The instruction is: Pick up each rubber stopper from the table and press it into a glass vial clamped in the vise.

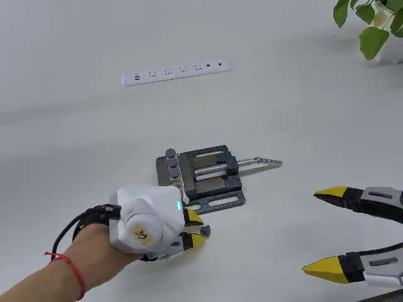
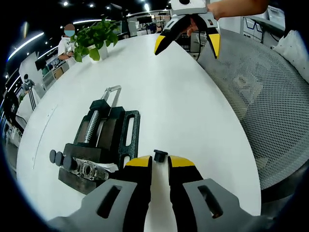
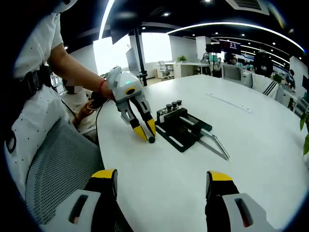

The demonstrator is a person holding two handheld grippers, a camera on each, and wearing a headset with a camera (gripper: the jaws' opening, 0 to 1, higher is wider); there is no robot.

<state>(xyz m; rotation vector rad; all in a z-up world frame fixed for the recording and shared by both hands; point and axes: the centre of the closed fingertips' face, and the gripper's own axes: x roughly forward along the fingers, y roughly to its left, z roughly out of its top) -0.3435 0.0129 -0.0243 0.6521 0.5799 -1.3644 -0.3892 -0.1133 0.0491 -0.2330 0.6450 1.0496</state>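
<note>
- The white surface (image 1: 94,145) carries everything; a power strip (image 1: 176,72) lies at its far side and a leafy plant (image 1: 371,25) stands at the far right corner.
- The dark vise (image 1: 208,179) sits mid-surface, its screw handle pointing right in the head view.
- My right tool (image 1: 324,233) hangs well to the right of the vise, its yellow-tipped jaws spread wide with nothing between them.
- My left tool (image 1: 200,231) is low at the surface just in front of the vise, jaws drawn nearly together on the stopper.
- Three vials (image 1: 171,163) stand in a row at the vise's left end, each capped in grey.
- The dark rubber stopper (image 2: 160,155) sits pinched between my left tool's tips; I cannot tell whether it touches the surface.
</note>
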